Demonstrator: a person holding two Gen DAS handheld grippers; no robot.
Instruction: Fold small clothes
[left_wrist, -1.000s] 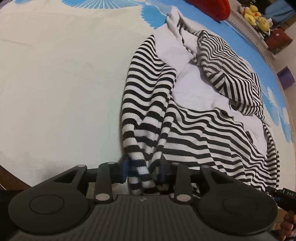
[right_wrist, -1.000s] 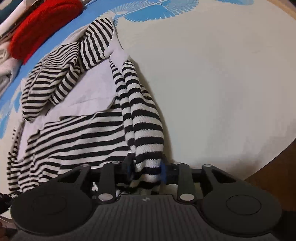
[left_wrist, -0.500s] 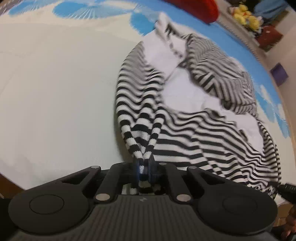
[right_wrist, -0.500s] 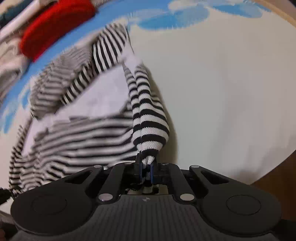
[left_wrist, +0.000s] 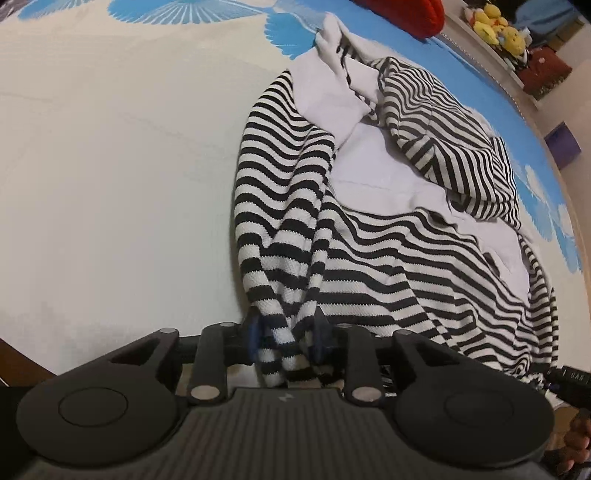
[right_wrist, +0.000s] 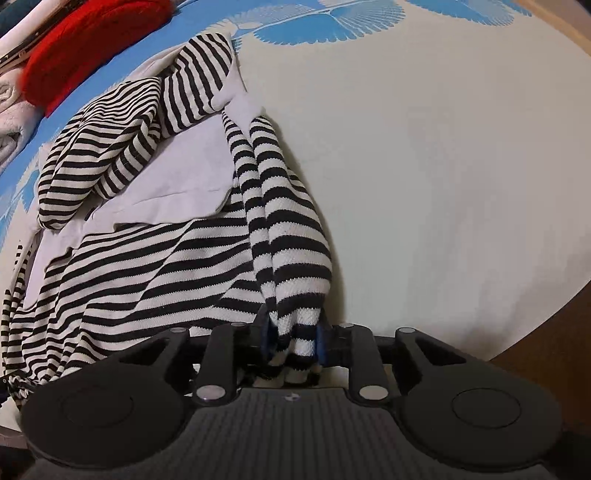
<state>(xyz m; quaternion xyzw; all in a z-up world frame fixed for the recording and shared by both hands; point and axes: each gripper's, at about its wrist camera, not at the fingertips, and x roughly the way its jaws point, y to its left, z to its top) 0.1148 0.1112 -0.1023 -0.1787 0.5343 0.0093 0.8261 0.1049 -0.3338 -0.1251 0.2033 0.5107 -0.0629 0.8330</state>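
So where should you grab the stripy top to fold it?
Grab the striped top by its two near corners, coming in from the near edge of the bed. The cloth bunches into narrow ridges there that fit between the fingers. The left gripper and right gripper each have a bunch between their fingers.
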